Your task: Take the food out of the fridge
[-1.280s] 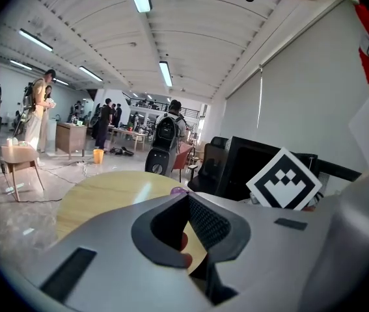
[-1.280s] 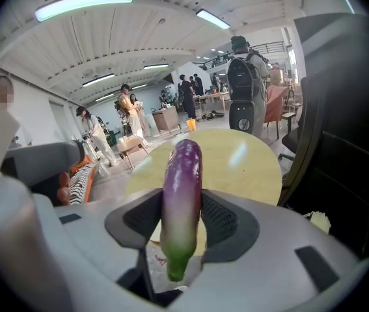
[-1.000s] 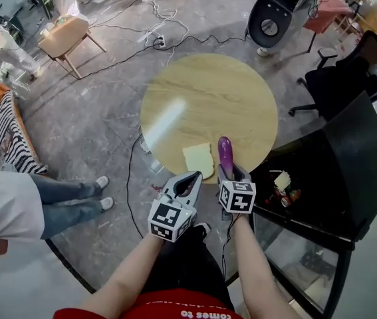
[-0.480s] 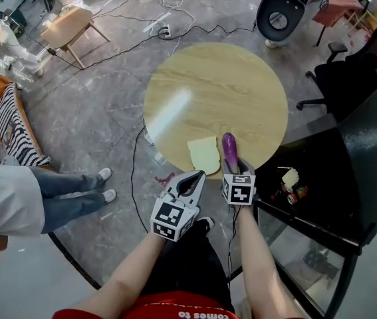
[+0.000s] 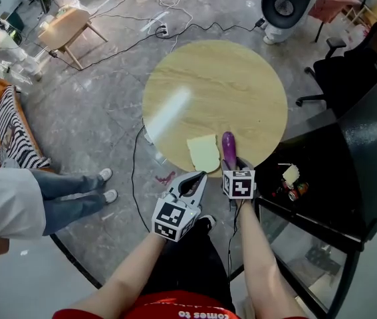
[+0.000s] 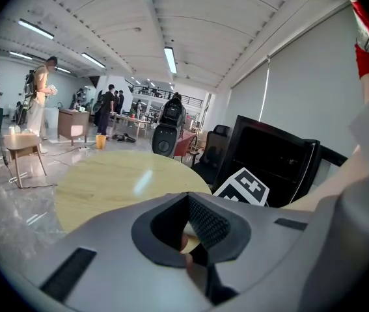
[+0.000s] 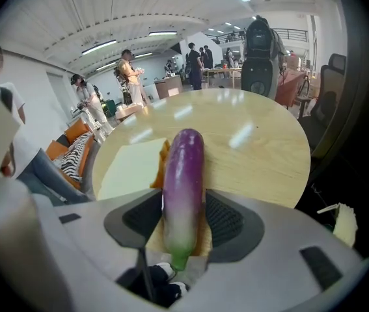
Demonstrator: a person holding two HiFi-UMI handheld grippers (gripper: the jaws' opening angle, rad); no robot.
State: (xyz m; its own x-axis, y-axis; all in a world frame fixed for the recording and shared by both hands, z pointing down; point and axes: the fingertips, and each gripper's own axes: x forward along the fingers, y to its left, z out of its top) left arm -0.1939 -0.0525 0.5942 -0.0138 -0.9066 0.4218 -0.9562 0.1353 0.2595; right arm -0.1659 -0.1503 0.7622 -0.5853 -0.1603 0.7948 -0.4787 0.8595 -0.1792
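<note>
My right gripper (image 5: 230, 165) (image 7: 184, 207) is shut on a purple eggplant (image 5: 229, 148) (image 7: 184, 181), gripping its pale green stem end. The purple tip points out over the near edge of the round wooden table (image 5: 215, 85) (image 7: 256, 142). A slice of bread (image 5: 203, 153) (image 7: 132, 168) lies on the table just left of the eggplant. My left gripper (image 5: 198, 176) (image 6: 187, 197) hangs beside the table's near edge, shut and holding nothing. To the right stands the black fridge (image 5: 348, 171), where a pale food item (image 5: 289, 175) (image 7: 343, 223) and small red items remain.
A person in jeans (image 5: 35, 201) stands at the left. Cables (image 5: 155, 35) trail over the floor. A black office chair (image 5: 338, 78) stands right of the table, a small wooden table (image 5: 68, 32) at the far left, and a black round machine (image 5: 284, 5) beyond.
My right gripper has sunk toward the table's near edge with the eggplant still in it. The left gripper has dropped slightly and stays shut.
</note>
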